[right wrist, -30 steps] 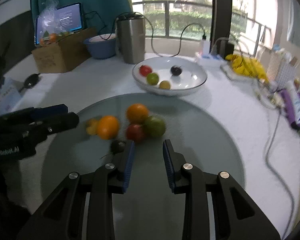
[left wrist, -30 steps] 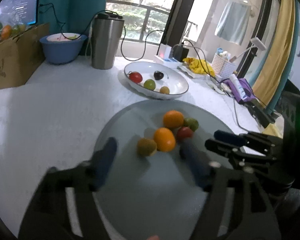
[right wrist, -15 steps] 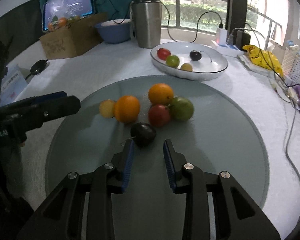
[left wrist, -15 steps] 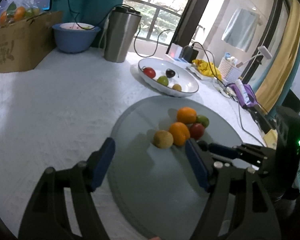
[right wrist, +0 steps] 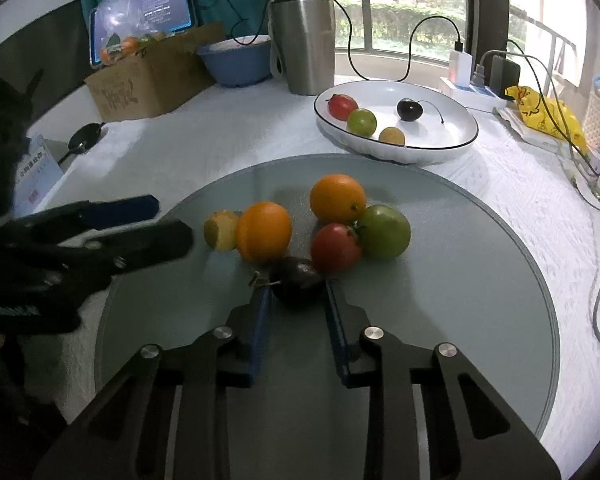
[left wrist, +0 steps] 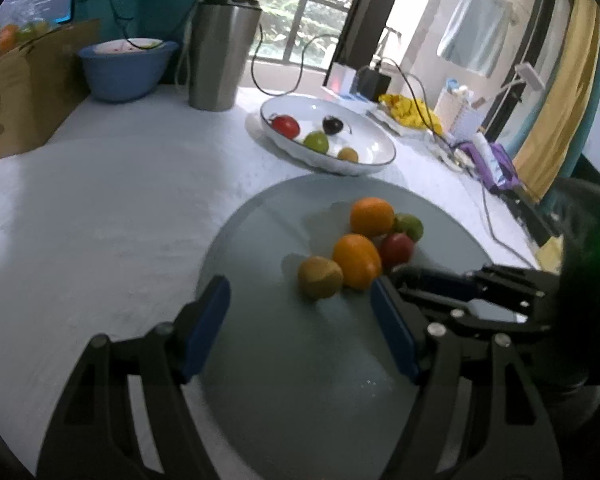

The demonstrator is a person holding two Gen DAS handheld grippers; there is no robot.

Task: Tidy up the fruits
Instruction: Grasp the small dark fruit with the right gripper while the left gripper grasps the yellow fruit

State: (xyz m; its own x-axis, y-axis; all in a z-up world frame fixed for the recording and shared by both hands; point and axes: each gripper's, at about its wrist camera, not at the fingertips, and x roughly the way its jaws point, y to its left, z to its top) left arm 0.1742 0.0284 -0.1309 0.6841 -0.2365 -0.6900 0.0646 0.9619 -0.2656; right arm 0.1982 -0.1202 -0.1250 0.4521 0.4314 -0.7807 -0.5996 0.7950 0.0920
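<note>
A white-covered table [right wrist: 220,152] carries a round glass disc [right wrist: 480,300], and behind it a white plate [right wrist: 440,136] holding four small fruits. On the disc sits a cluster: two oranges [right wrist: 264,232], a green tomato [right wrist: 385,232], a red tomato [right wrist: 335,248], a small yellowish fruit [right wrist: 220,230] and a dark plum [right wrist: 297,283]. The right claw [right wrist: 296,304] is nearer the plum, which lies straight ahead between its blue pads; the jaws are narrowly parted, and contact cannot be confirmed. The plum's stem points left, toward the left pad. The left claw [left wrist: 300,320] hangs wide apart and empty, the yellowish fruit just ahead of it. In the left view the right claw hides the plum.
</note>
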